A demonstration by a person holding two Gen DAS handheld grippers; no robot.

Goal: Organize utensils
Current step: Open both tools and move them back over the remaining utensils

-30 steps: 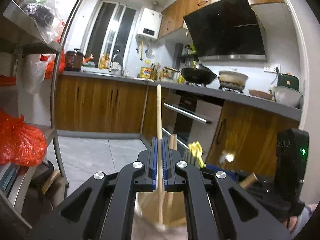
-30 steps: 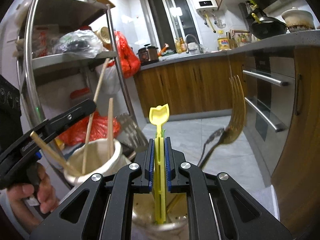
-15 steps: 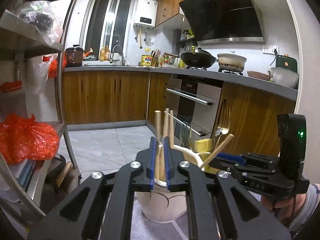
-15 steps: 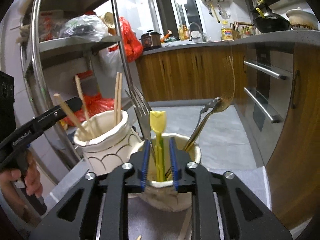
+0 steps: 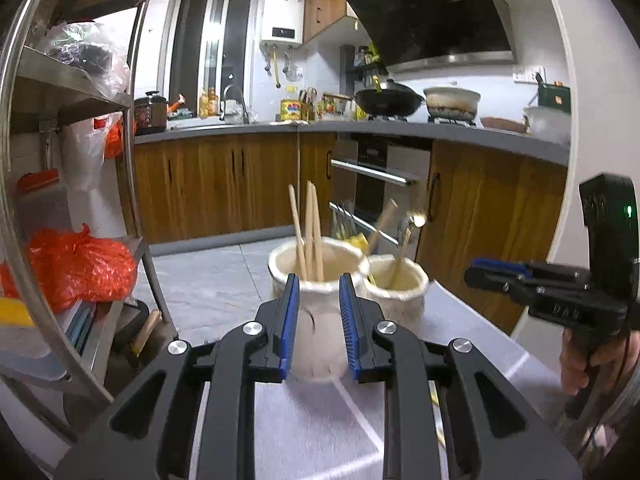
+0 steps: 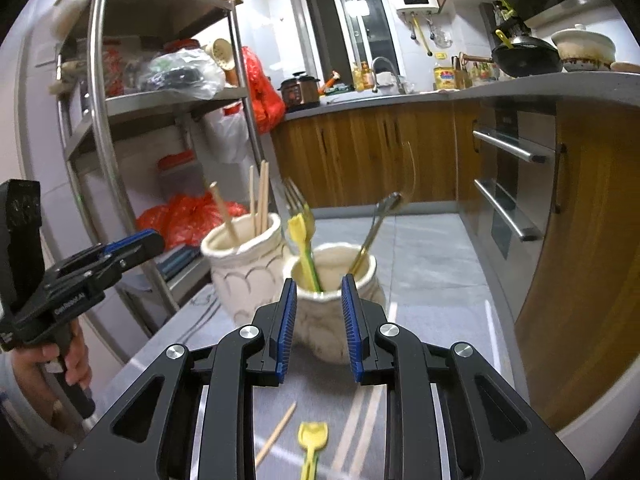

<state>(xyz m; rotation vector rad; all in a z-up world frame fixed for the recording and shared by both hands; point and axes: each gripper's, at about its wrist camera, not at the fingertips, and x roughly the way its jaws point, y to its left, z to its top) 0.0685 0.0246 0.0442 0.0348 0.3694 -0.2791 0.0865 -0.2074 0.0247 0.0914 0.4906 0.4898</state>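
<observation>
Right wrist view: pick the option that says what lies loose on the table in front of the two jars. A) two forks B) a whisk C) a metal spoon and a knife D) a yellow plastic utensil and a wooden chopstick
D: a yellow plastic utensil and a wooden chopstick lie flat on the grey table, below the open right gripper, nearer the camera than the jars.

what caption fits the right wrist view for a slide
Open right gripper faces the fork jar; loose yellow fork and chopstick lie below.

- Left gripper [image 5: 316, 326] open, empty.
- Just ahead between the jaws: cream jar [image 5: 316, 280] holding wooden chopsticks [image 5: 308, 232].
- Right of them: smaller jar [image 5: 396, 292], right gripper [image 5: 486, 270].
</observation>
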